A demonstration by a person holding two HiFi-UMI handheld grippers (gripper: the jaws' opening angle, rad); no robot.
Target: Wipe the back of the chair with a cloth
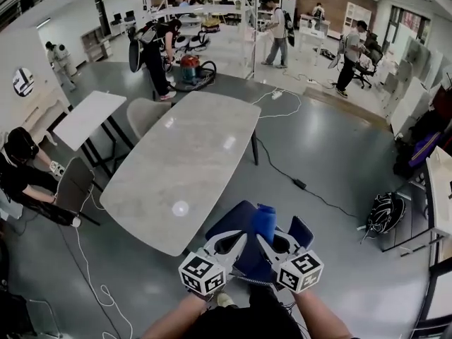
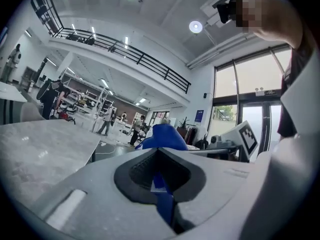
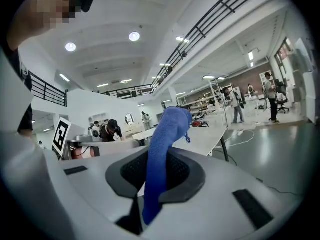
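A dark blue chair [image 1: 239,226] stands at the near end of the marble table, right below my grippers. Both grippers are held close together over its back, each shut on the same blue cloth [image 1: 265,222]. In the head view the left gripper [image 1: 230,244] pinches the cloth's left part and the right gripper [image 1: 278,245] its right part. In the left gripper view the cloth [image 2: 165,137] bunches up beyond the shut left gripper [image 2: 160,178]. In the right gripper view the cloth [image 3: 168,132] stands up out of the shut right gripper [image 3: 150,178]. Most of the chair is hidden beneath the grippers.
The long marble table [image 1: 176,168] stretches ahead. A grey chair [image 1: 143,115] stands at its left side, and a seated person [image 1: 21,168] is further left. A black cable [image 1: 296,182] runs across the floor on the right, near a bag [image 1: 385,214]. Several people stand far back.
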